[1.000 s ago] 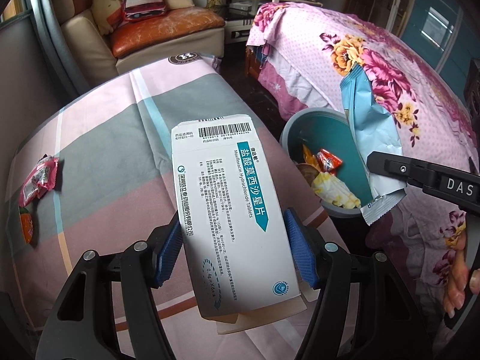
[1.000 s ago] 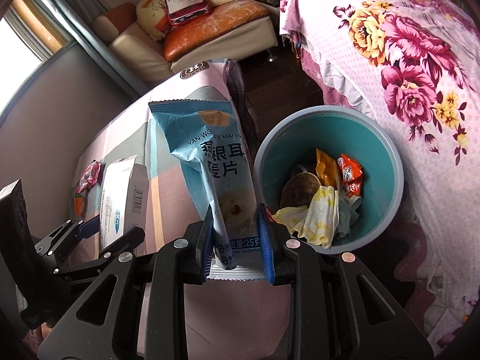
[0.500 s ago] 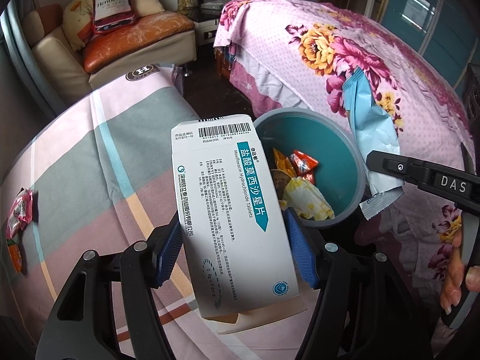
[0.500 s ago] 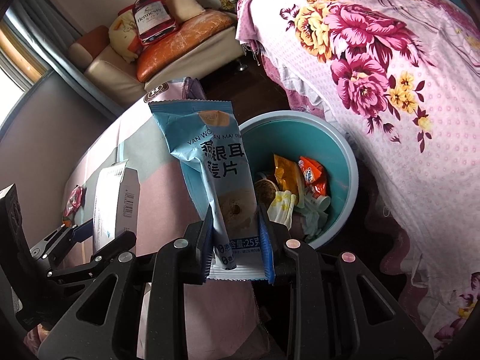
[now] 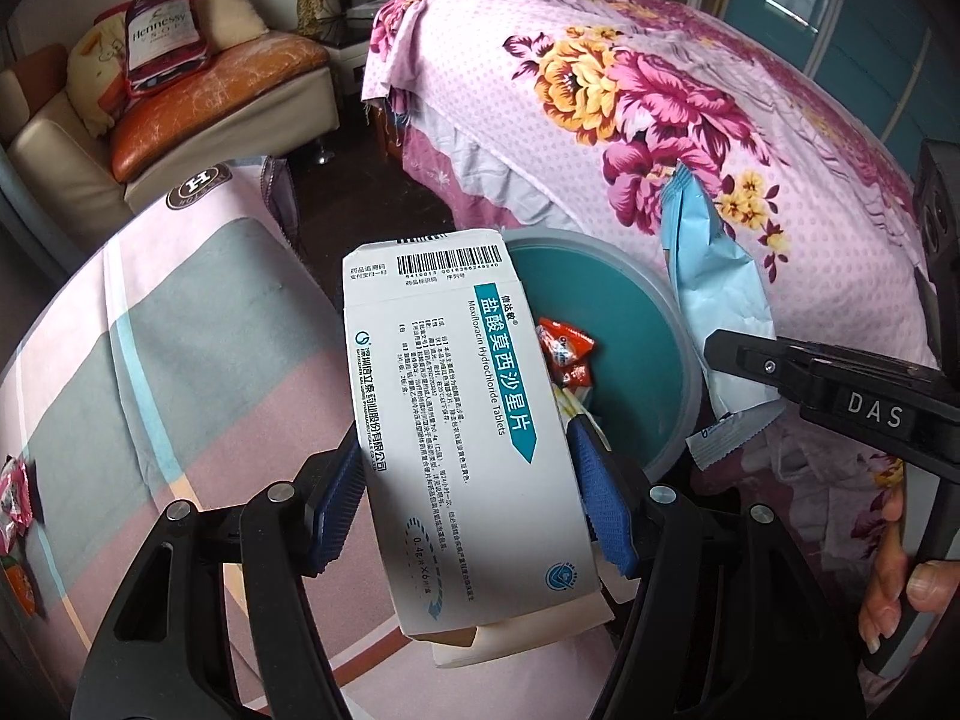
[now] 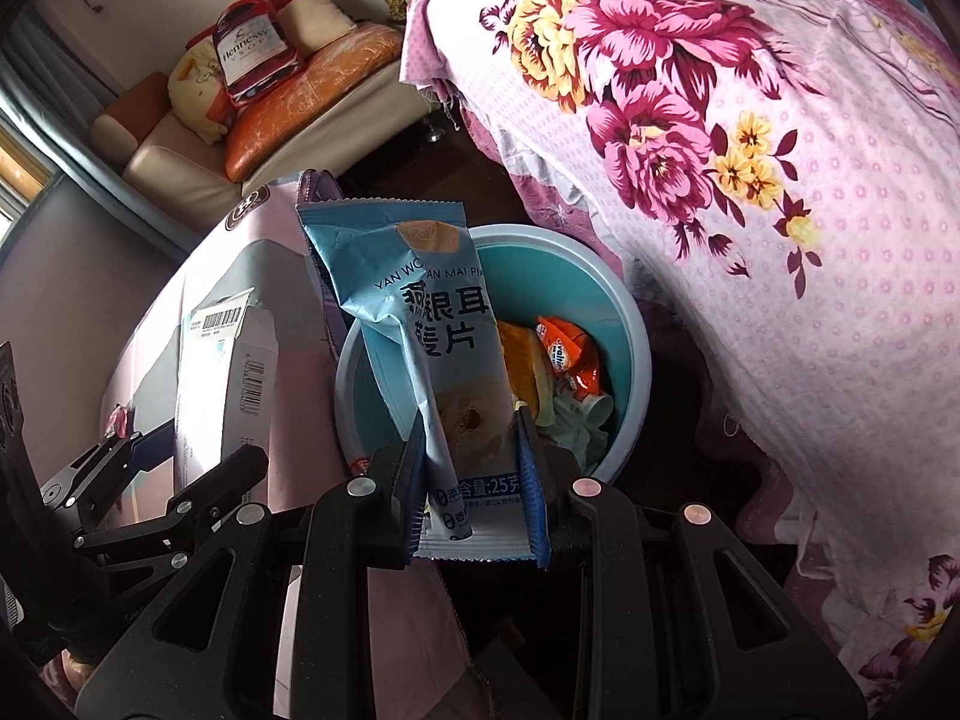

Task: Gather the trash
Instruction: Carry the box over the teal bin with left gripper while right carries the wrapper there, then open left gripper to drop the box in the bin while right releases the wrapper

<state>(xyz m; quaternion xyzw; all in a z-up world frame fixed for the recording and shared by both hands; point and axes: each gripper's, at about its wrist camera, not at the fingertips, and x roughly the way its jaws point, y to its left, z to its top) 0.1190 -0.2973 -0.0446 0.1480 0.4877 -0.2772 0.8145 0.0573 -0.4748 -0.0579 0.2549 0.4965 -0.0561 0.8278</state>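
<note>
Trash held over the teal bin [image 6: 636, 354]

A tablet box [image 5: 462, 420] is clamped by the left gripper [image 5: 468, 504] and a blue snack wrapper [image 6: 432, 348] is pinched by the right gripper [image 6: 474, 492], both poised for dropping in.

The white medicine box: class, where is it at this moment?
The white medicine box is clamped in the left gripper, raised beside the teal bin, left of the blue snack packet.

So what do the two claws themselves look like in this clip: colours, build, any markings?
Both are black plastic scissor-style frames with silver rivets at the pivots. The left claw has blue textured pads on its fingers; the right claw has the same blue pads. Seen from the left wrist view, the right one's body carries white "DAS" lettering. No cables or sleeves show.
</note>
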